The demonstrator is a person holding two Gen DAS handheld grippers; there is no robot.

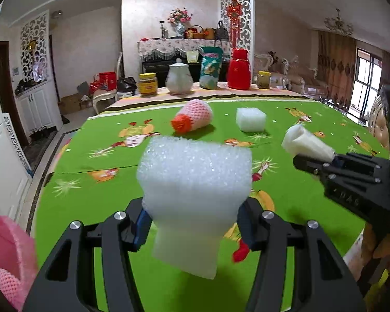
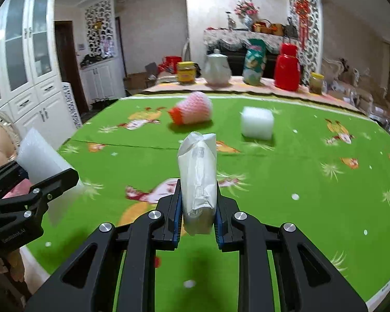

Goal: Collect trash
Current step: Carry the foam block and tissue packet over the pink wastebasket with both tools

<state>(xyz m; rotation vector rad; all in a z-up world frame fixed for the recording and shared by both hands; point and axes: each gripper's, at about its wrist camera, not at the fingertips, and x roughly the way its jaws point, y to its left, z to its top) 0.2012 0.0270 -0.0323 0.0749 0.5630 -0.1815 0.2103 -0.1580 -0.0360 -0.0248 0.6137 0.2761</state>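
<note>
My left gripper (image 1: 195,221) is shut on a white foam sheet (image 1: 195,176) and holds it above the green tablecloth (image 1: 117,195). My right gripper (image 2: 198,218) is shut on a crumpled white wrapper (image 2: 199,179), also held above the cloth. In the left wrist view the right gripper (image 1: 299,160) with the wrapper (image 1: 306,143) shows at the right. In the right wrist view the left gripper (image 2: 46,171) with the foam sheet (image 2: 39,156) shows at the left. A pink foam net with an orange end (image 1: 192,118) (image 2: 192,111) and a white foam block (image 1: 251,119) (image 2: 257,122) lie further back on the cloth.
Along the table's far edge stand a yellow-lidded jar (image 1: 147,84), a white teapot (image 1: 179,78), a teal bag (image 1: 210,67), a red flask (image 1: 238,70) and a second jar (image 1: 263,79). Something pink (image 1: 7,254) sits at the lower left. White cabinets (image 2: 31,65) line the left.
</note>
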